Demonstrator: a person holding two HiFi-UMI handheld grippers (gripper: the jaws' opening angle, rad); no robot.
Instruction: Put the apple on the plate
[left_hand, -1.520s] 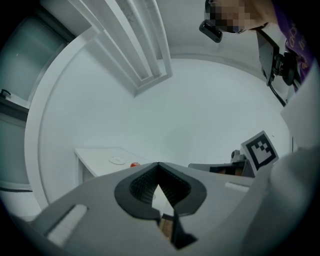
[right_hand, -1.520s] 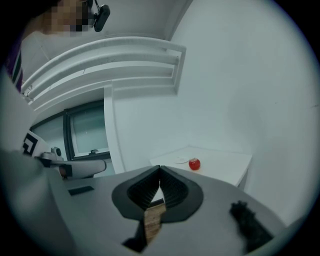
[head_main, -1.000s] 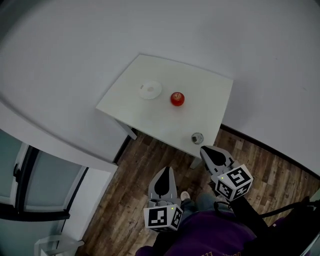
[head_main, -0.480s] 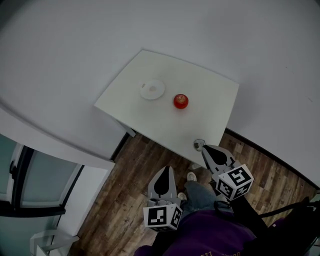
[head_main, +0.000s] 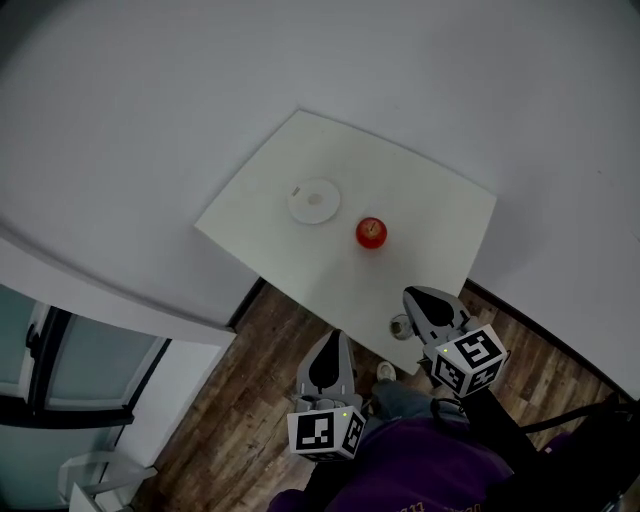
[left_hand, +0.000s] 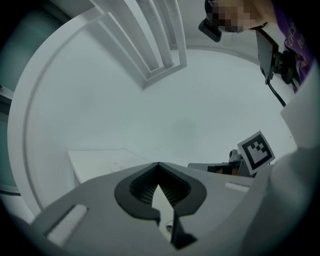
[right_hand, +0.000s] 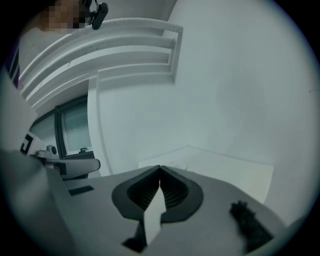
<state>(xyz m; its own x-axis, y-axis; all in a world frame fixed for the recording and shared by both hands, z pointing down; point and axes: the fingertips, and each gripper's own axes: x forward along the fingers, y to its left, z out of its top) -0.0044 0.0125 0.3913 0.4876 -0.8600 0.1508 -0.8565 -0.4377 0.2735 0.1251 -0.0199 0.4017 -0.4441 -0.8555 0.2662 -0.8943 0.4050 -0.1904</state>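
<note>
The red apple (head_main: 371, 232) sits on the white table (head_main: 420, 210), right of a small white plate (head_main: 315, 200). Both stand well beyond my grippers. My left gripper (head_main: 333, 336) hangs over the wood floor short of the table's near edge, jaws shut and empty (left_hand: 158, 164). My right gripper (head_main: 409, 294) reaches over the table's near edge, shut with nothing in it (right_hand: 160, 167). In the right gripper view the table top (right_hand: 230, 167) lies ahead with the plate (right_hand: 176, 165) faintly showing; the apple is hidden behind the jaws.
A small round metal cup (head_main: 401, 326) stands at the table's near edge, just beside my right gripper. White walls enclose the table on the far and left sides. A glazed door (head_main: 60, 370) is at the left. Wood floor (head_main: 250, 400) lies below.
The person has stepped toward the table: both grippers have come forward, and the right one now overlaps the near edge by the metal cup. Apple and plate have stayed put.
</note>
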